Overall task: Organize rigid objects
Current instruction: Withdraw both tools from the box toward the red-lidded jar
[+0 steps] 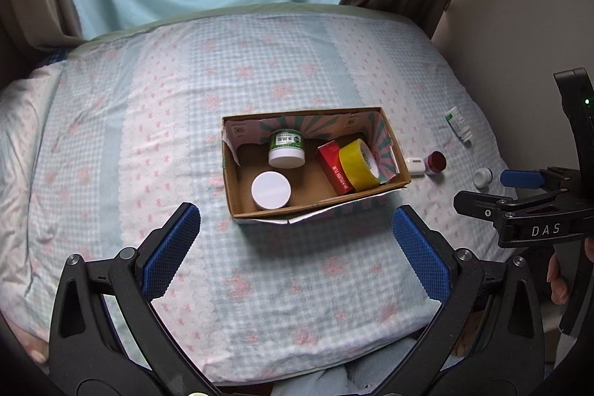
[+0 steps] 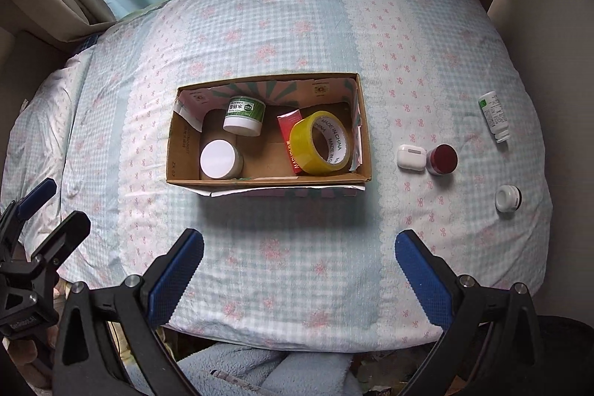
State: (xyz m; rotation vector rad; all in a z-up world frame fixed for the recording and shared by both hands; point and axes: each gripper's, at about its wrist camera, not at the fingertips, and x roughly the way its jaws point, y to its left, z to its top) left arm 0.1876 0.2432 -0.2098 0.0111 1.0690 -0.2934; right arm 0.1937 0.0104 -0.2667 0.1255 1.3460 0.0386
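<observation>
Four things lie in the box (image 2: 174,151) ahead of both tongs: a green-label jar (image 2: 244,116) at the far left, a white-lid jar (image 2: 219,159) nearer, and a red carton (image 2: 287,125) with a yellow tape roll (image 2: 321,142) leaning on it at the right end. The box sits on a checked bedspread (image 2: 297,266).

The left tongs (image 1: 296,247) stand wide and hold nothing; the box is just beyond their tips, slightly right of centre. The right tongs (image 2: 299,266) are also spread wide and hold nothing, with the box ahead and a little to the left.

Four more things lie outside, right of the box and beyond the right tongs' right finger: a white earbud case (image 2: 411,157) touching a red-capped jar (image 2: 442,159), a small white cap (image 2: 507,198) nearer, and a white bottle (image 2: 494,115) on its side, farthest off. In the left wrist view, the right tongs sit at the right edge, near the cap (image 1: 482,177).
</observation>
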